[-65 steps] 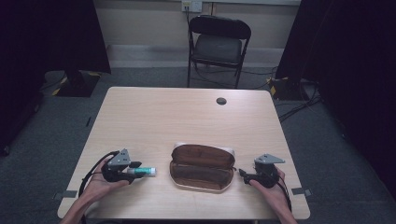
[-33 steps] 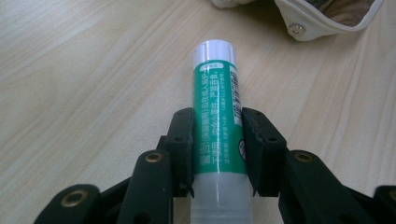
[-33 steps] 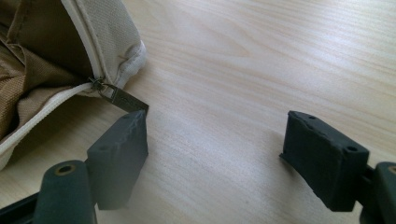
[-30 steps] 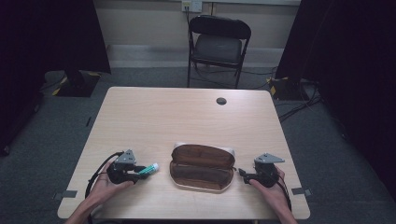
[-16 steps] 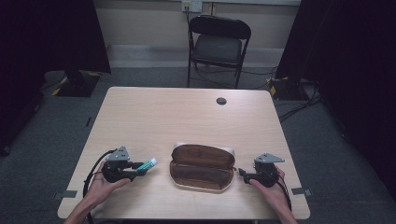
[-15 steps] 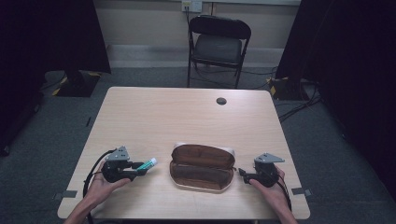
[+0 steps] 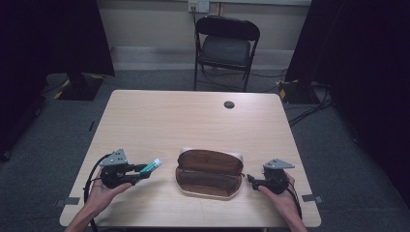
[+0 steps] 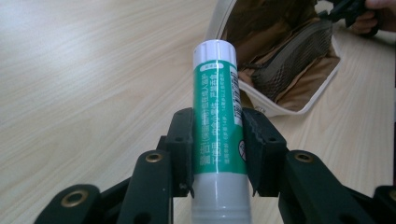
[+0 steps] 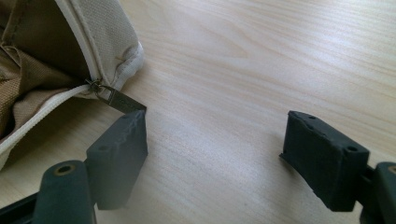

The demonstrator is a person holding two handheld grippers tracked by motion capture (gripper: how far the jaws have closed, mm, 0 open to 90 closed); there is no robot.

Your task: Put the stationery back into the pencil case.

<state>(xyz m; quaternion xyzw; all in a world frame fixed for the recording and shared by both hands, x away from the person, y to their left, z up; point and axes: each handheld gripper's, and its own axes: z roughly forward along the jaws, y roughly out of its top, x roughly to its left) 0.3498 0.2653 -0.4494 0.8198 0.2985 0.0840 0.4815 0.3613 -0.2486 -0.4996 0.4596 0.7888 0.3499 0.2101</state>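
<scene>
One zipper pull (image 9: 122, 101) touches right claw (image 9: 215, 154).

Open pencil case (image 7: 210, 173) sits between both hands; far tabletop (image 7: 183, 121) free.

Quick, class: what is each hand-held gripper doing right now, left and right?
Left hand-held gripper: closed on the green glue stick.
Right hand-held gripper: open, holding nothing, beside the pencil case zipper pull.

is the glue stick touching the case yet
Apart. In the left gripper view the glue stick, clamped in the left gripper, ends short of the open case; the high view shows bare table between them.
</scene>
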